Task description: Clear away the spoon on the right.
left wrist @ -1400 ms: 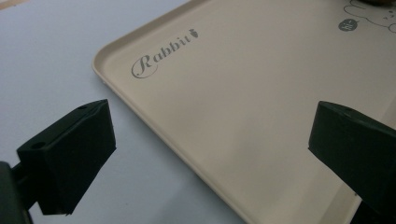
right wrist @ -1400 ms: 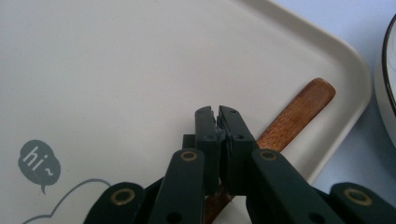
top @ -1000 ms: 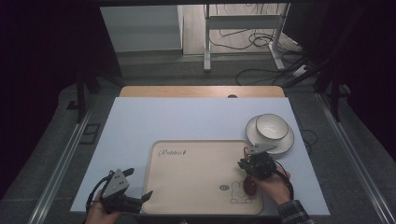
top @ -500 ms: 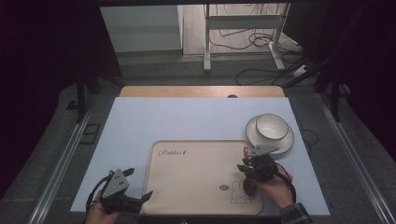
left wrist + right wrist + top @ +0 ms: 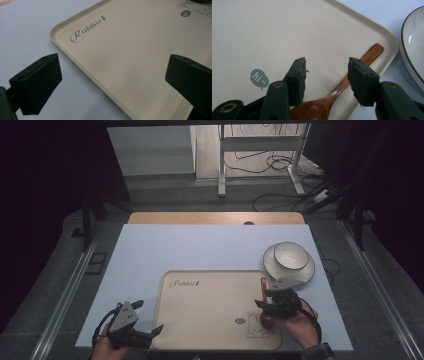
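Tray-side right tongs (image 5: 325, 77) half-open over spoon (image 5: 342, 87)

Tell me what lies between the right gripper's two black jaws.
In the right gripper view, the brown wooden spoon lies on the cream tray between the right gripper's just-opening jaws, untouched by either.

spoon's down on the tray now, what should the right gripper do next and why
Probably lift the right gripper straight up and away. Its jaws have just been opening; they straddle the wooden spoon with gaps on both sides, and the spoon lies along the tray's right edge, its handle on the rim. A straight lift should avoid nudging it or the bowl nearby.
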Action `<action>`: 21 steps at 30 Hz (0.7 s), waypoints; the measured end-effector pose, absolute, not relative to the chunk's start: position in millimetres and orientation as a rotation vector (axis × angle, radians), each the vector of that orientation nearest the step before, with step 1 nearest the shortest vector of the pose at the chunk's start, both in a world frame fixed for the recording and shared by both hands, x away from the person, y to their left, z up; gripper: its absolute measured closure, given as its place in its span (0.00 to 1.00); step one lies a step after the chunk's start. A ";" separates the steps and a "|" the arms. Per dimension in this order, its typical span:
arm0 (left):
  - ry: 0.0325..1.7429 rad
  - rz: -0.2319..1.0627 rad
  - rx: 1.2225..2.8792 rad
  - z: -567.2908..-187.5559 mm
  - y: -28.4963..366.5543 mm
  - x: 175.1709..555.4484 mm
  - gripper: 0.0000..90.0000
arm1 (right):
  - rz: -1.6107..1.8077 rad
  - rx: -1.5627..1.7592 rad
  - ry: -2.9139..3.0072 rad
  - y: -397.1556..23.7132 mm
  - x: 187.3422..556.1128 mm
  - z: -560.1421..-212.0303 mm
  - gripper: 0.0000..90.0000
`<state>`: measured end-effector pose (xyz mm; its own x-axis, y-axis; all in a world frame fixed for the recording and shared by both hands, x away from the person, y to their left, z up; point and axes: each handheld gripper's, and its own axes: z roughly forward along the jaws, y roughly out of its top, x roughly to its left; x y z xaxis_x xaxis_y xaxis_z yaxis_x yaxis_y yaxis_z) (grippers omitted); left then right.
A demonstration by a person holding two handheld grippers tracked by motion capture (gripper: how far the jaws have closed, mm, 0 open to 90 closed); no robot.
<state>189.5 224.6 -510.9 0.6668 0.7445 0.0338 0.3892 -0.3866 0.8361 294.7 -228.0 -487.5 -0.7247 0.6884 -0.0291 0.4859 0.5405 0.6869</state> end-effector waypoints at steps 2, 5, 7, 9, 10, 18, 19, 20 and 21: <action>0.877 0.519 2.016 -510.8 224.7 189.5 0.01 | 0.985 0.975 2.468 -229.9 291.8 -485.7 0.49; 0.879 0.518 2.012 -511.0 224.4 189.5 0.01 | 1.003 0.981 2.455 -233.3 287.5 -483.9 0.40; 0.879 0.518 2.013 -511.0 224.4 189.6 0.00 | 1.005 0.980 2.453 -234.4 286.2 -483.3 0.39; 0.880 0.518 2.013 -511.0 224.3 189.7 0.01 | 1.015 0.974 2.439 -237.0 282.4 -482.3 0.33; 0.880 0.518 2.013 -511.0 224.3 189.7 0.00 | 1.015 0.974 2.439 -237.0 282.4 -482.3 0.33; 0.879 0.519 2.017 -511.0 224.2 189.7 0.01 | 1.045 0.953 2.405 -245.4 271.8 -479.9 0.21; 0.879 0.519 2.018 -510.9 224.3 189.8 0.01 | 1.049 0.952 2.402 -246.5 270.5 -480.0 0.20; 0.879 0.519 2.018 -510.9 224.3 189.8 0.00 | 1.051 0.951 2.399 -247.5 269.5 -480.0 0.19; 0.880 0.519 2.018 -511.0 224.3 189.8 0.01 | 1.059 0.952 2.391 -250.3 266.7 -479.9 0.17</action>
